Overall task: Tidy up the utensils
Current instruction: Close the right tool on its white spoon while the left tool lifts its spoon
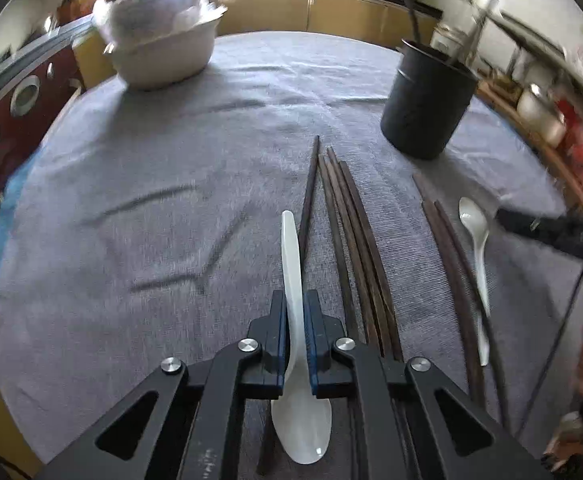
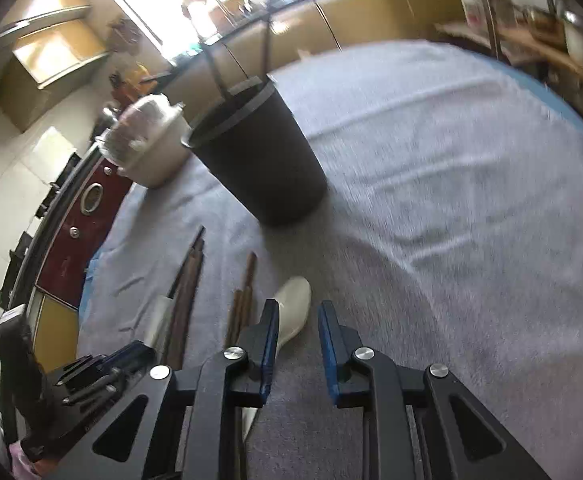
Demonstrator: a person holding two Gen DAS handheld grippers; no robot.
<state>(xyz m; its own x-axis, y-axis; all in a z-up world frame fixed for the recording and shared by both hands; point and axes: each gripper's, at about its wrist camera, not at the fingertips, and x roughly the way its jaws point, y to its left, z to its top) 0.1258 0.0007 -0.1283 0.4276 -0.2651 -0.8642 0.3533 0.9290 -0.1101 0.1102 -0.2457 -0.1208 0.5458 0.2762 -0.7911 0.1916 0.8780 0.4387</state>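
On the grey cloth (image 1: 139, 184), the left gripper (image 1: 296, 312) points steeply down, blue pads clamped on the handle of a white spoon (image 1: 293, 264); bowl end sits toward the camera, handle tip at 12 o'clock. The right gripper (image 2: 298, 320) also angles down, jaws apart with a clear gap, nothing gripped. A second white spoon (image 2: 291, 308) lies flat beneath, partly behind its left finger.

Spoons: glossy, smooth, ceramic-looking, two total. Chopsticks: dark brown wood, long and tapered; a group of four (image 1: 347, 232) just right of the held spoon, a pair (image 1: 447, 248) beside the other spoon.

Matte black cylindrical holder (image 1: 427, 100) stands at 1 o'clock, sticks in it. White bowl (image 1: 163, 52) at 11 o'clock, blurred.
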